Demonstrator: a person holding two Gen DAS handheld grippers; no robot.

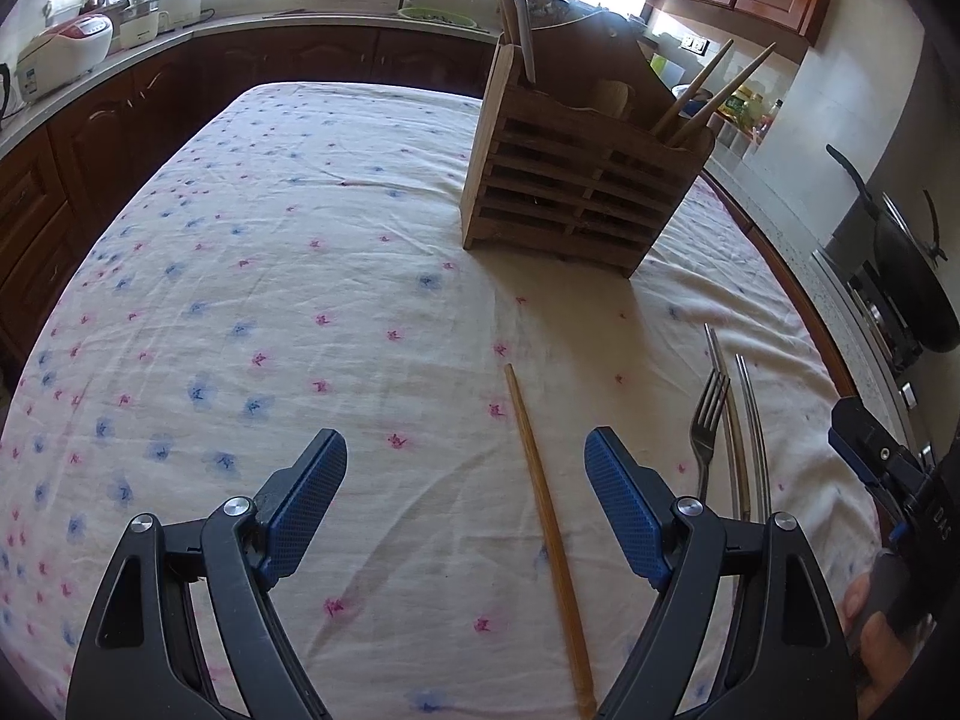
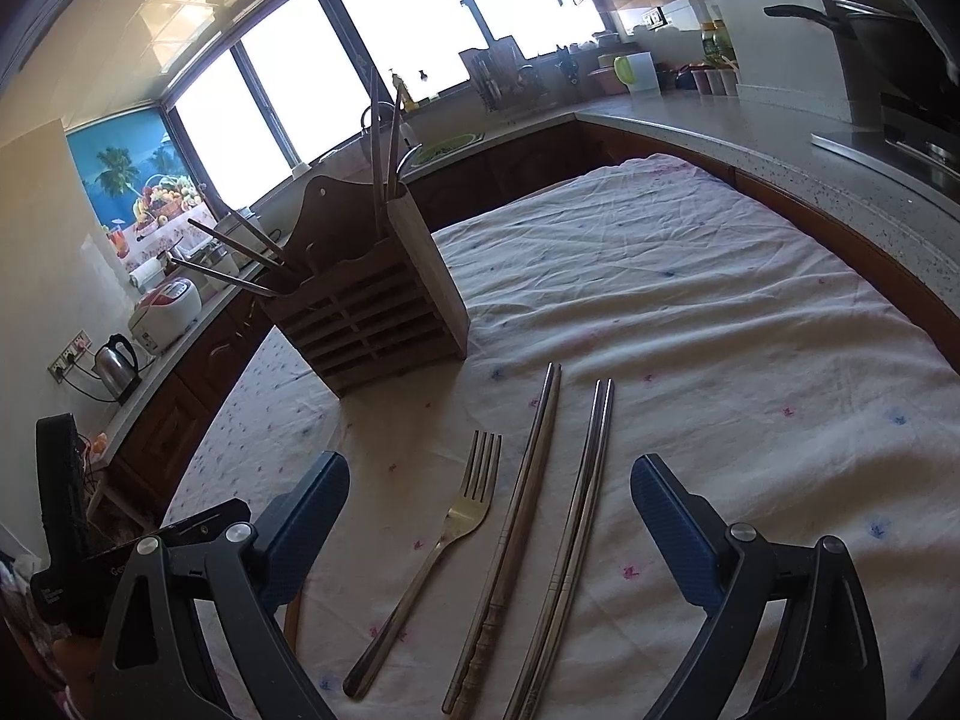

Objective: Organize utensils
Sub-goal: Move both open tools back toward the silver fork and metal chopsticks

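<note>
**Forks and chopsticks lie on the desk near the wooden holder**

The desk is big and has a white cloth with little blue and pink flowers on it. At the far side of the cloth stands a wooden holder with slats on the front. It stands upright. Some sticks and tools poke out of its top, leaning up and out.

A single wooden chopstick lies flat on the cloth. Its long side runs from near the camera toward the holder. It lies between the fingers of the left gripper but nothing touches it. The left gripper is spread wide and holds nothing.

In the right wrist view, three things lie side by side, all pointing toward the holder. On the left is a fork with its prongs at the far end and its dark handle near the camera. Next is a pair of brown chopsticks. Next is a pair of shiny metal chopsticks. They are close but apart. The right gripper is spread wide above them and pinches nothing.

Some white letters show on the black part of the other gripper at the edge of each view, but they are too small to read well.
</note>
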